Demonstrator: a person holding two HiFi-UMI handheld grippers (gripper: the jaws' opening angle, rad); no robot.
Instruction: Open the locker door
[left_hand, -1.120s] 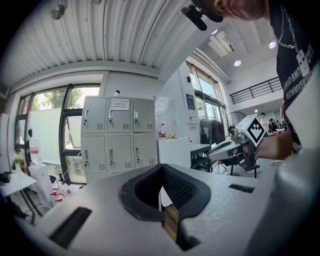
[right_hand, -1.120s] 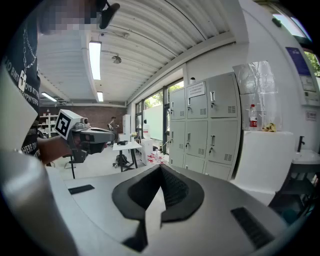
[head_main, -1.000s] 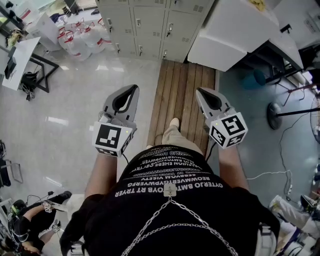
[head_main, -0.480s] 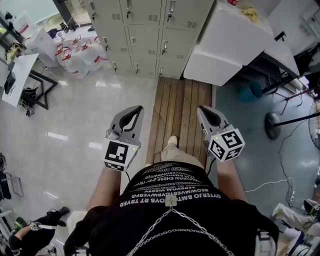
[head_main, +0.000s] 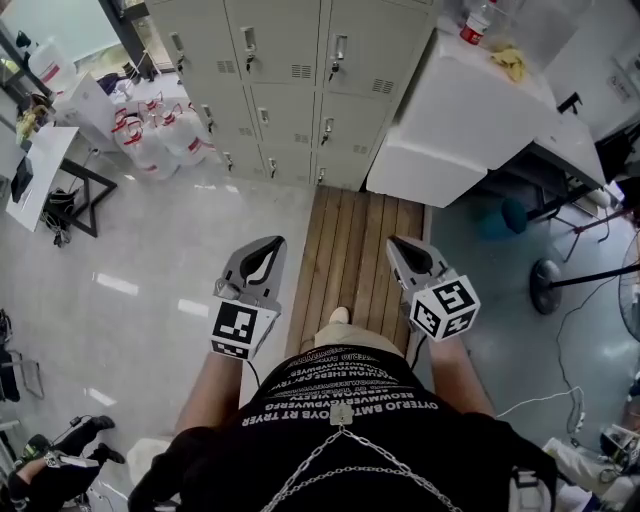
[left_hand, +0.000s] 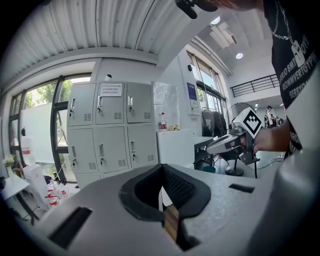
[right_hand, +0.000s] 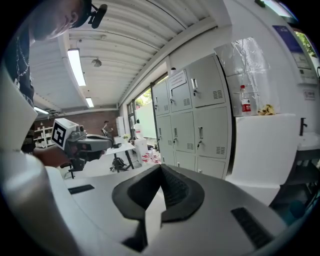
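"Locker door, have any fingers got to it?"

"No. The left gripper has its fingers clenched tip to tip with nothing between them. The right gripper is pressed together the same way, also empty. Both are held out in front of the person, level with each other, pointing towards the lockers."

"What's just behind the fingers?"

"Each gripper carries its marker cube at the hand end, and bare forearms run back to a black printed shirt. One foot shows between the grippers, on a strip of wooden planks that runs up to the foot of the lockers. The left gripper hangs over the glossy pale floor beside the planks."

"And the door itself?"

"It's well ahead of both grippers, in a grey block of lockers against the far wall. Every door I can see is closed, each with a small handle and a vent."

"Anything around the lockers?"

"A white worktop stands just beside them on the right, with a bottle and something yellow on top. Water jugs cluster on the floor to their left, next to a desk."
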